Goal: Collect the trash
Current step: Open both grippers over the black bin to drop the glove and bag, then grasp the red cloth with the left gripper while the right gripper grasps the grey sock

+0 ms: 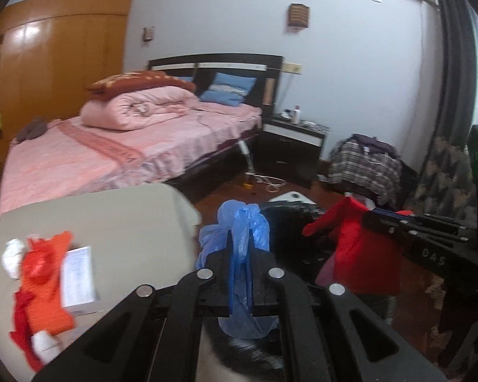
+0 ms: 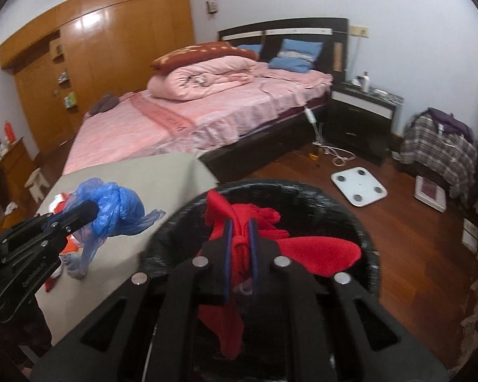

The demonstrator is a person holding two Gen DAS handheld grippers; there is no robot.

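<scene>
While both grippers carry trash toward black bin point(image 2: 350, 213): left gripper point(image 1: 239, 248) clamped on blue plastic bag point(image 1: 239, 222); right gripper point(image 2: 240, 238) pinching red bag point(image 2: 302, 248) over bin mouth. Step: drop-off. Next: release red, bring blue over rim. More scraps point(image 1: 44, 273) on grey table point(image 1: 127, 216).

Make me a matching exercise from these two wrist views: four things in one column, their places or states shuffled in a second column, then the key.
Things:
1. blue plastic bag
2. red bag
3. white scale
4. small white box

Places or states:
A. lying flat on the wooden floor
B. pinched in the left gripper
C. resting on the grey table among orange and red scraps
D. pinched in the right gripper over the black bin

Pairs: 1-B, 2-D, 3-A, 4-C
</scene>
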